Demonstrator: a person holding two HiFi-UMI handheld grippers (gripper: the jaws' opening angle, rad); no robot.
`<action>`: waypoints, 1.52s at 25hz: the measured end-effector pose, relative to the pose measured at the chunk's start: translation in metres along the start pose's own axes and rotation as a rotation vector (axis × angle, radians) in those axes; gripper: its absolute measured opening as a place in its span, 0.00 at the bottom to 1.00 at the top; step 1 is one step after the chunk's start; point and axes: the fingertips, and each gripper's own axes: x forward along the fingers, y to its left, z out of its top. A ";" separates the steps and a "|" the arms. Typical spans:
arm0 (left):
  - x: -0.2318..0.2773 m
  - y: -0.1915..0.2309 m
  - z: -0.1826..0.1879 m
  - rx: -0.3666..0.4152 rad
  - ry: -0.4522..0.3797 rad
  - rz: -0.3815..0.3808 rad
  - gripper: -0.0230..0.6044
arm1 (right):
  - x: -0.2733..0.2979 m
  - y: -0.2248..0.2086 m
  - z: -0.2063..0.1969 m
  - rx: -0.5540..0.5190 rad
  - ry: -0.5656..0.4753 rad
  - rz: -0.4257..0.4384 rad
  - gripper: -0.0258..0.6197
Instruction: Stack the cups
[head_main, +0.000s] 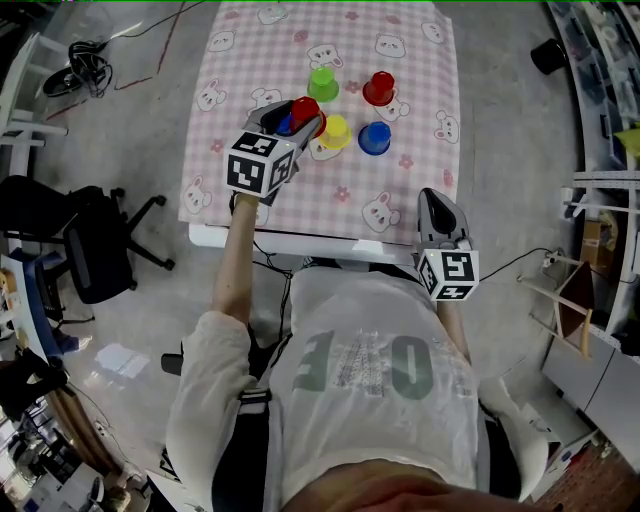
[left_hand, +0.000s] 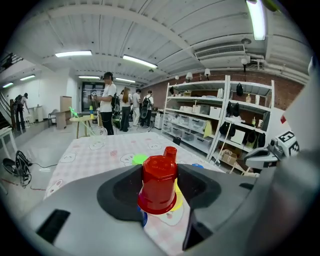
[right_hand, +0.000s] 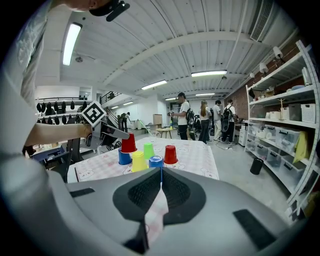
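Observation:
My left gripper (head_main: 297, 118) is shut on an upside-down red cup (left_hand: 159, 183), its jaws pressing the cup's sides. That red cup (right_hand: 128, 143) sits over a blue cup (right_hand: 124, 158) at the left of the group. A yellow cup (head_main: 335, 131) and a second blue cup (head_main: 374, 137) stand to the right of them. Further back are a green cup (head_main: 322, 83) and another red cup (head_main: 379, 88). My right gripper (head_main: 434, 200) hangs shut and empty over the table's front edge, well short of the cups.
The table wears a pink checked cloth (head_main: 270, 190) with bear prints. An office chair (head_main: 95, 240) stands at the left on the floor. Shelving (left_hand: 220, 120) and several people (right_hand: 202, 120) are in the far background.

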 end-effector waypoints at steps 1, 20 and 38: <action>0.000 0.000 -0.001 0.004 0.000 0.001 0.41 | 0.000 0.000 0.000 0.000 0.000 0.000 0.09; 0.003 -0.007 0.001 0.032 -0.018 0.008 0.42 | -0.001 -0.003 -0.002 -0.009 0.004 0.008 0.09; -0.114 -0.095 0.122 0.066 -0.544 0.198 0.09 | -0.010 -0.013 0.008 0.003 -0.052 0.008 0.09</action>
